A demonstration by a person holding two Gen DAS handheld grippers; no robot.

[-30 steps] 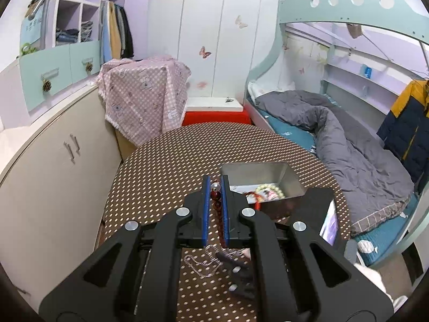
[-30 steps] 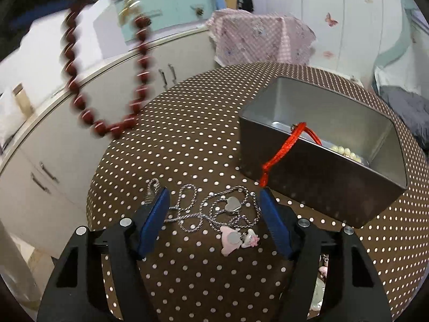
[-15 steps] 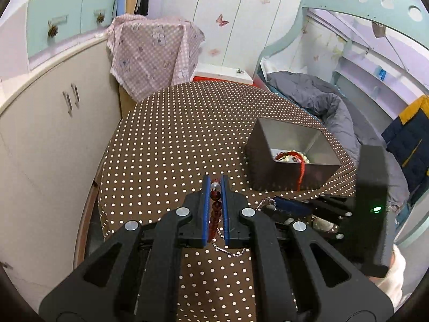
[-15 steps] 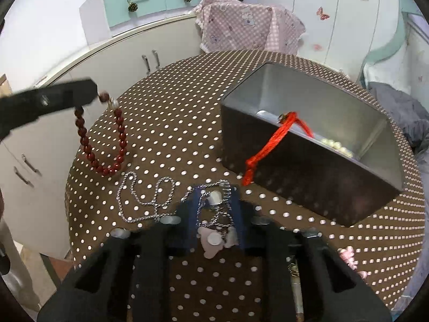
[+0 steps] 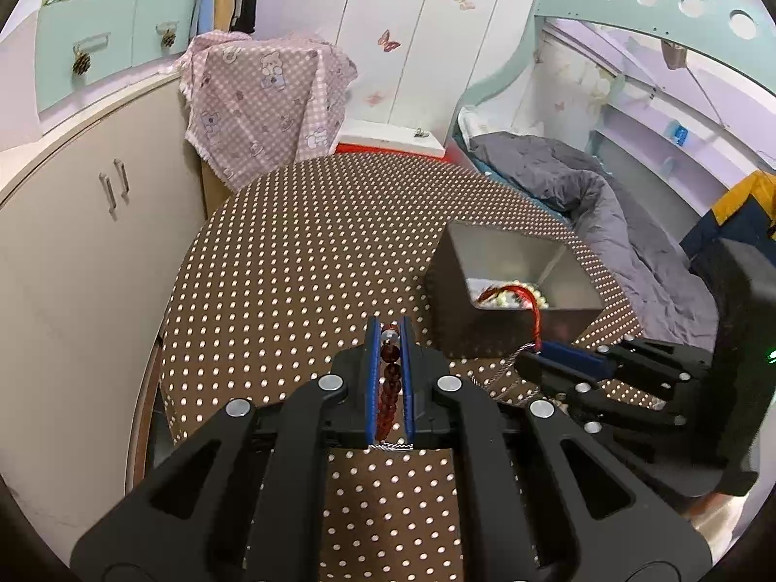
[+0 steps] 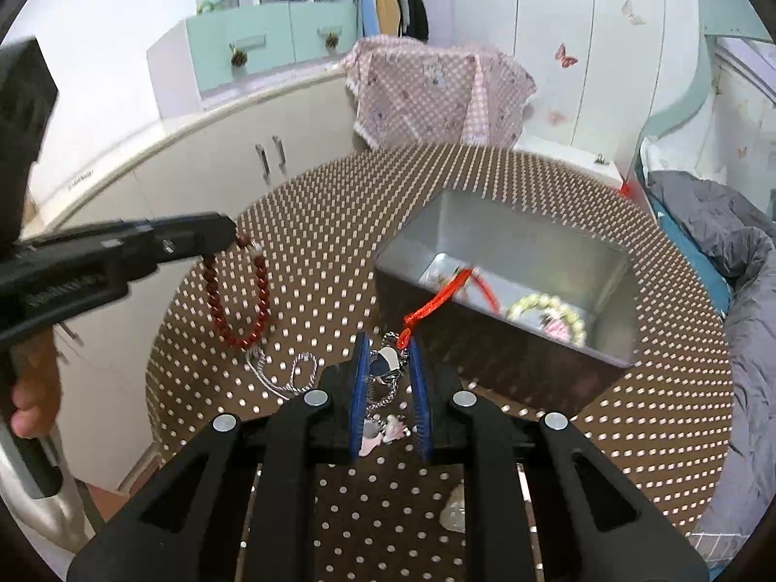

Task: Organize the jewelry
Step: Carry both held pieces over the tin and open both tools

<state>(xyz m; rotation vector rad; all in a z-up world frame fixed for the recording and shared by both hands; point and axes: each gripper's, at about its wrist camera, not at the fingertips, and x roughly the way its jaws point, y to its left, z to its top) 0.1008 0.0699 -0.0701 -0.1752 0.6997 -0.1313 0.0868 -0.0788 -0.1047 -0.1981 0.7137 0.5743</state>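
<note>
My left gripper (image 5: 388, 327) is shut on a dark red bead bracelet (image 5: 389, 378). In the right wrist view the bracelet (image 6: 240, 303) hangs from it above the polka-dot table, left of the metal box (image 6: 490, 320). My right gripper (image 6: 386, 347) is shut on a silver chain necklace with a heart pendant (image 6: 385, 361); the chain (image 6: 286, 371) trails left on the table. The box holds a pearl bracelet (image 6: 548, 313), and a red cord (image 6: 439, 300) hangs over its near wall. The box also shows in the left wrist view (image 5: 490, 334).
A pink charm (image 6: 388, 429) and a pale stone (image 6: 453, 514) lie on the round table (image 5: 291, 281) near my right gripper. White cabinets (image 5: 72, 242) stand to the left, a bed (image 5: 606, 223) to the right, a pink cloth-covered object (image 5: 266, 102) behind.
My right gripper has closed on the silver necklace and lifted its pendant end. My left gripper has come down and to the left with the red bracelet.
</note>
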